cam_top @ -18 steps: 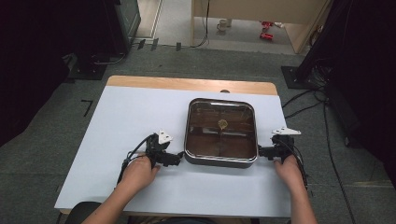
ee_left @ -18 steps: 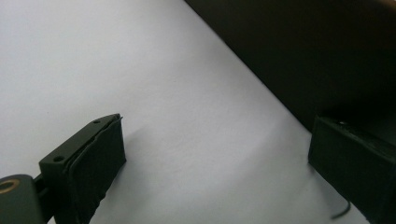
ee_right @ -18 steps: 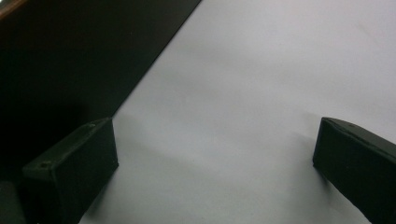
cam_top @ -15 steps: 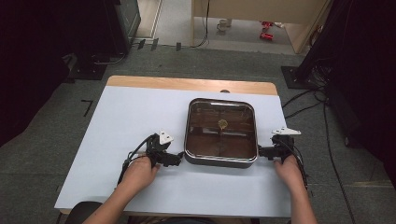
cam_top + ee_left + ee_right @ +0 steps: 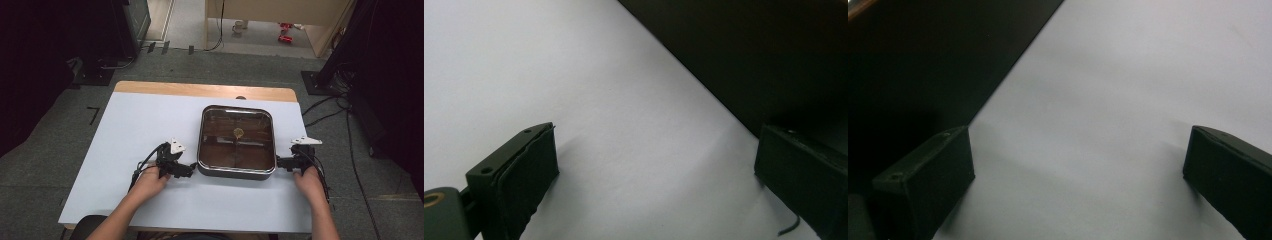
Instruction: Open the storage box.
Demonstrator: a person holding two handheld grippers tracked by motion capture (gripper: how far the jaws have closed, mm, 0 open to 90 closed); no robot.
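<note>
Grippers flank the square pan [image 5: 236, 141] at centre-right of the white table [image 5: 130, 130]: left gripper [image 5: 192, 167] at its 8 o'clock corner, right gripper [image 5: 278, 162] at its 4 o'clock corner, both with jaws spread and nothing between them. To lift cleanly, I'd close on both sides together, level, seating the pads fully on the rim before raising.
</note>
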